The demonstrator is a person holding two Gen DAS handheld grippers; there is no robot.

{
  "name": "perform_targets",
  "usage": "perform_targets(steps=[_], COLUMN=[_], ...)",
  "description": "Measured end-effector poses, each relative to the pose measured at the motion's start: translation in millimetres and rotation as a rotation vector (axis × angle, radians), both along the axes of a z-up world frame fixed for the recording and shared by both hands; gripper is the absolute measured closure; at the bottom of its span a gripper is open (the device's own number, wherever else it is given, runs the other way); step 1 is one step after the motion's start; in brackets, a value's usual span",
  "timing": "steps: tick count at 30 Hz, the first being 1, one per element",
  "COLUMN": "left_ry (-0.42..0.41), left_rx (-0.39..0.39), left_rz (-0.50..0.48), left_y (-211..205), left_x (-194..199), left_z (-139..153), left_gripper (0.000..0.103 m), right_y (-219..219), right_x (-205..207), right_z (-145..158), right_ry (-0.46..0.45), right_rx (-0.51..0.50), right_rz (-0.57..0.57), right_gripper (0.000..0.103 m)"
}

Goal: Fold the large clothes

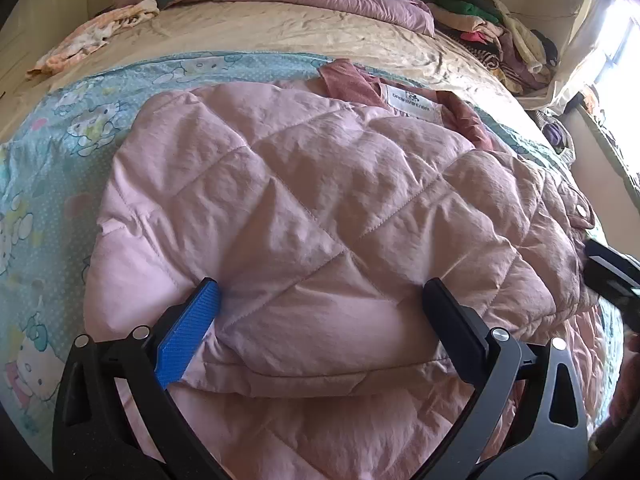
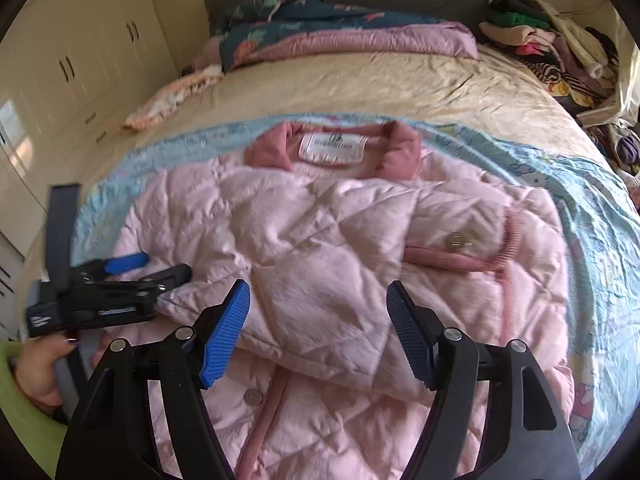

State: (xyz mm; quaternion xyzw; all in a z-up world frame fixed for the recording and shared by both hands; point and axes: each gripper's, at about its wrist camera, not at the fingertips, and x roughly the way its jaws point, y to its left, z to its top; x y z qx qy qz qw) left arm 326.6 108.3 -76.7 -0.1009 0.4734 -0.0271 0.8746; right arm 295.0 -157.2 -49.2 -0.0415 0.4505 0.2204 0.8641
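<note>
While the pink quilted jacket (image 2: 320, 248) lies half-folded on the bed (image 2: 360, 80), both tools stand spread over its folded flap: left tool (image 1: 320, 300) pressing it flat, right tool (image 2: 318, 308) empty.

There's a white label (image 1: 409, 103) at the jacket (image 1: 320, 216) collar, dark print on it, too small and blurred to read.

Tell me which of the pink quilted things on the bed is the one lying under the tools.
The pale pink quilted jacket with the darker collar and white neck label, spread on the blue cartoon blanket. The mauve quilt lies bunched at the bed's far end instead.
</note>
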Motion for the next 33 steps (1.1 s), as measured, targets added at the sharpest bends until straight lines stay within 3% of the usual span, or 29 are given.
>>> perform_targets(steps=[3,6,13,19,23,27,33], left_ry=[-0.002,-0.008,-0.025,-0.040,-0.054,-0.086,-0.145], left_rx=[-0.009,0.002,-0.010,-0.019,-0.005,-0.014,0.035], left_rz=[-0.006,-0.021,-0.004,0.017,0.033,0.063,0.074], left_y=[1,0,8,17,23,33,34], left_x=[-3,-7,-25,-43,-55,-70,-90], left_z=[2,7,24,37,46,60,82], left_gripper=[0.008,0.008,0.009,0.009,0.009,0.009,0.009], right_y=[5,8,9,0,-8,-5,-12], right_x=[19,24,21,9,-8,-26,-48], right_z=[-35,-50,-55,-35,-14,10,34], right_ry=[0.096,0.087,0.066,0.064,0.058,0.002,-0.046], right_rx=[-0.039,-0.050,-0.040,0.020,0.140,0.172,0.207], right_rz=[-0.016,-0.033,-0.048,-0.073,-0.080,-0.066,-0.074], right_gripper=[0.029,0.027,0.026,0.020,0.017,0.012,0.006])
